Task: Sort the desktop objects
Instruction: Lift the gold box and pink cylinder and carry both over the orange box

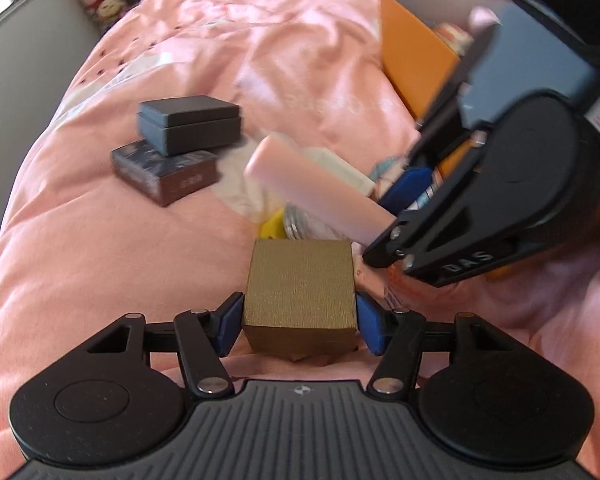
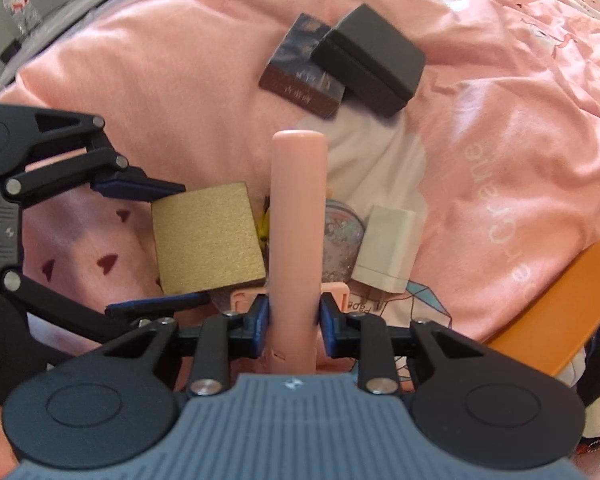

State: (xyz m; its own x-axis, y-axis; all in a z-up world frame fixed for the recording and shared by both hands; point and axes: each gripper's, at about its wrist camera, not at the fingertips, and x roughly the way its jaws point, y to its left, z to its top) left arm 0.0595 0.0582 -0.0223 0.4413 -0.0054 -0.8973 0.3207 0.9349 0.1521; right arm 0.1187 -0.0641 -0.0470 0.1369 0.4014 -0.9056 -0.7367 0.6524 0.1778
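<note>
2 items are gripped. The gold box (image 1: 300,296) rests on the pink quilt (image 1: 140,260), clamped between the left gripper (image 1: 298,322) pads. The pink tube (image 2: 298,216) is clamped by the right gripper (image 2: 294,322), lifted above the pile. Beneath it lie a white charger (image 2: 388,248) and what appears to be a glitter jar (image 2: 340,240). 2 stacked dark boxes (image 1: 180,148) sit beyond. An orange bin (image 1: 412,52) stands right.

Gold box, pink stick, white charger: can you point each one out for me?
gold box (image 1: 300,280): left wrist view, middle of its top face.
pink stick (image 2: 298,216): right wrist view, middle of its shaft.
white charger (image 2: 388,248): right wrist view, its broad white face.
</note>
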